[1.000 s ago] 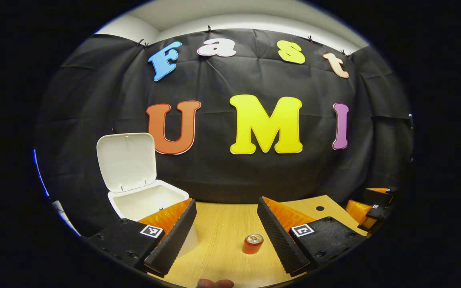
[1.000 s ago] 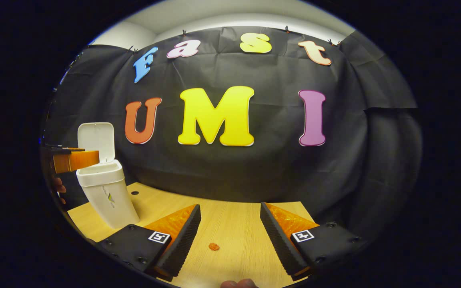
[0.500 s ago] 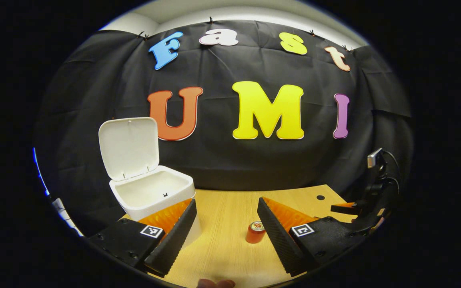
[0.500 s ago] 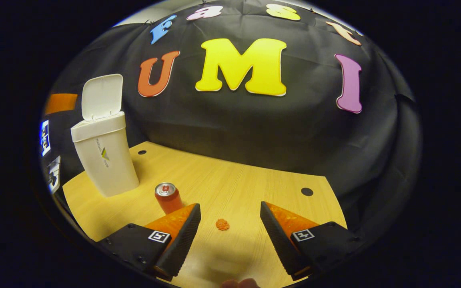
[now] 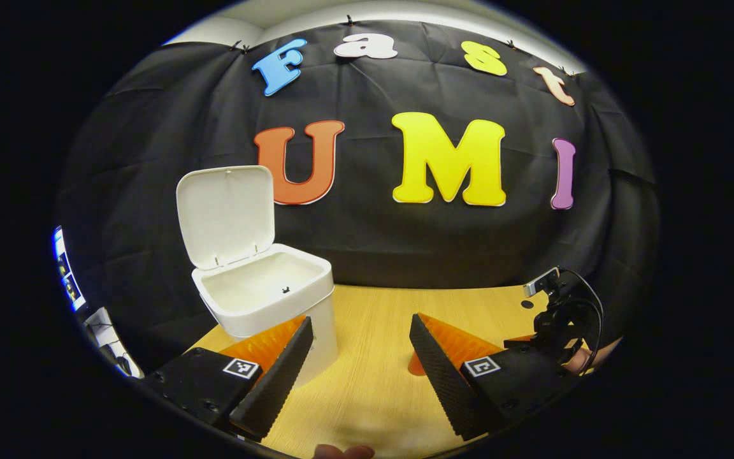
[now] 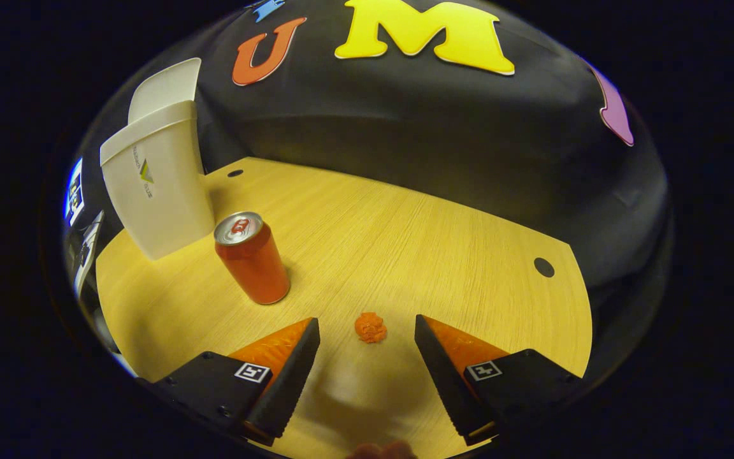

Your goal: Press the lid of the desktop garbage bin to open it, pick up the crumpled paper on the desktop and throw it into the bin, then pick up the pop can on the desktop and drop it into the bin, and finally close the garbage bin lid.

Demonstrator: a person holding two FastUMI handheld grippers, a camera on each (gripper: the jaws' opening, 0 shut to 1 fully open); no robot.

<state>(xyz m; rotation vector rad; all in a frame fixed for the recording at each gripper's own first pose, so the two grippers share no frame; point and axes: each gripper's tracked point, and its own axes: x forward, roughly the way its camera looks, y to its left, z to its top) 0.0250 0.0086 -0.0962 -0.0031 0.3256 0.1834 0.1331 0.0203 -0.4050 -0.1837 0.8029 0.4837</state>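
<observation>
Looking at the table (image 6: 443, 242), the bin (image 5: 259, 299) stands at its far left, lid (image 5: 227, 213) up, so it's paper time: right gripper (image 6: 367, 357) spread wide (left gripper (image 5: 360, 363) too, empty) just short of the crumpled paper (image 6: 370, 327); next, lower and pinch.

In the left gripper view the pop can (image 5: 415, 364) is nearly all hidden behind the left gripper (image 5: 359, 357), one sliver showing right of the garbage bin (image 5: 265, 298). The bin's foot is covered likewise. In the right gripper view the bin's lid (image 6: 162, 89) shows edge-on, its opening hidden.
</observation>
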